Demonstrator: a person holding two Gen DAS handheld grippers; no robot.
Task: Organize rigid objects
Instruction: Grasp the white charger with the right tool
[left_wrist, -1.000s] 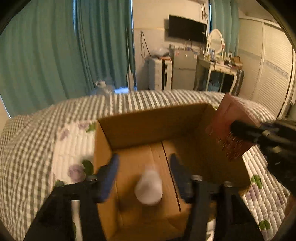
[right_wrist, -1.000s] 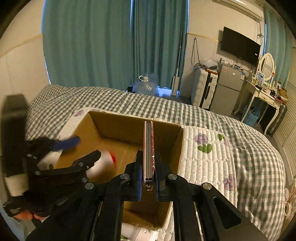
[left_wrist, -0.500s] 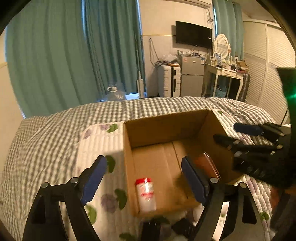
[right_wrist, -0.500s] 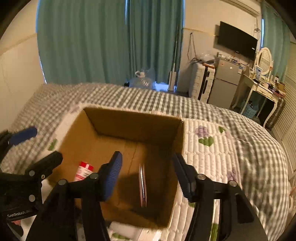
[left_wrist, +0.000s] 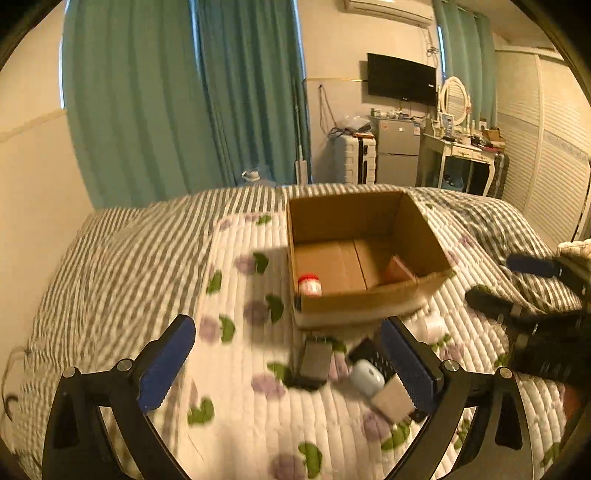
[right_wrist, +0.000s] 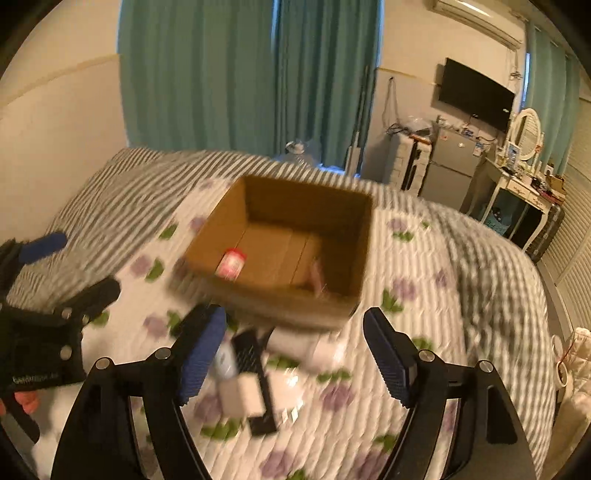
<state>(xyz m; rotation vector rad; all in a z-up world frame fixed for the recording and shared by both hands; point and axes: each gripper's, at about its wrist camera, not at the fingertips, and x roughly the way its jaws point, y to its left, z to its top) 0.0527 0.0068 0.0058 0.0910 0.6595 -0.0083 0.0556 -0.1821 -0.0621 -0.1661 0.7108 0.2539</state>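
Both grippers hang above the bed, spread wide and holding nothing. The cardboard box (left_wrist: 364, 258) sits on the quilted bedspread (left_wrist: 236, 369), and I use it as the landmark. Inside it a small white bottle with a red cap (left_wrist: 309, 284) lies against the left wall near the front corner, and a flat reddish booklet-like thing (left_wrist: 397, 268) leans toward the right wall. Both look already put away.

What is left lies on the bedspread just in front of the box's near wall: a dark rectangular case (left_wrist: 314, 363), a black ridged bar (right_wrist: 255, 380), a pale blue rounded case (left_wrist: 366, 373), a small white block (left_wrist: 393, 400), and a white cylinder (left_wrist: 436, 325) off the front right corner. Motion blur keeps me from naming them better.

The left gripper (left_wrist: 288, 369) has the dark case almost on its centre line, just ahead of the fingers, long axis running toward the box, roughly along the gripper's reach. The right gripper (right_wrist: 291, 354) looks down on the bar, which lies at a slant toward its left finger (right_wrist: 201, 354), with the white block resting on it. The white cylinder is nearer the right one too.

I judge the next pick will be from this cluster; the left gripper looks best lined up, needing mostly a straight drop over the case
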